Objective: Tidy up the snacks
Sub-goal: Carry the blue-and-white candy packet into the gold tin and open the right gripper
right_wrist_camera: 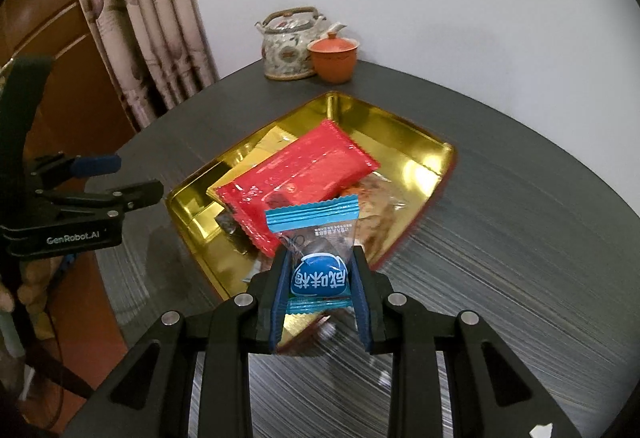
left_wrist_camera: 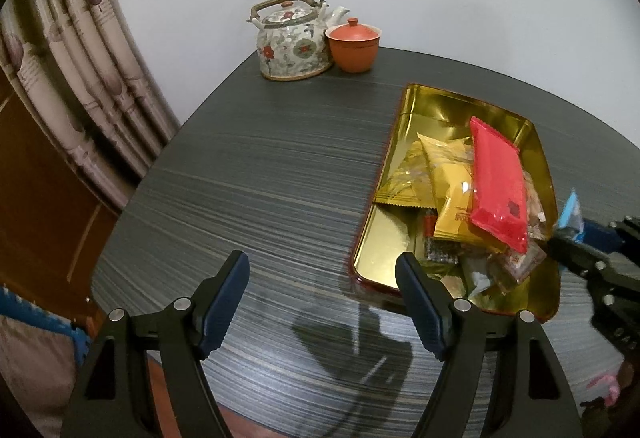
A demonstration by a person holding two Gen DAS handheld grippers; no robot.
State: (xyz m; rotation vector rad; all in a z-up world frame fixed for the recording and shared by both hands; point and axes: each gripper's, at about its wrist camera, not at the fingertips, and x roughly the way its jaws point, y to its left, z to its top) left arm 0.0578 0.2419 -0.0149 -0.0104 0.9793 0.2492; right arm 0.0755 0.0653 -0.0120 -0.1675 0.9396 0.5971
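Observation:
A gold tin tray [left_wrist_camera: 440, 110] [right_wrist_camera: 360, 110] lies on the dark table and holds a pile of snack packets. On top lies a long red packet [left_wrist_camera: 498, 182] [right_wrist_camera: 300, 174], with yellow packets [left_wrist_camera: 444, 174] under it. My right gripper [right_wrist_camera: 320, 258] is shut on a small blue and clear candy packet [right_wrist_camera: 318, 278], held over the tray's near edge. In the left wrist view that gripper [left_wrist_camera: 560, 234] enters from the right with the blue packet [left_wrist_camera: 570, 212]. My left gripper [left_wrist_camera: 322, 262] stands open above bare table, left of the tray, with nothing between its fingers.
A flowered teapot [left_wrist_camera: 292, 42] [right_wrist_camera: 288, 46] and an orange lidded cup [left_wrist_camera: 354, 46] [right_wrist_camera: 334, 58] stand at the table's far edge by the white wall. A curtain [left_wrist_camera: 68, 50] and a brown wooden panel [right_wrist_camera: 60, 50] are on the left, beyond the table's rounded edge.

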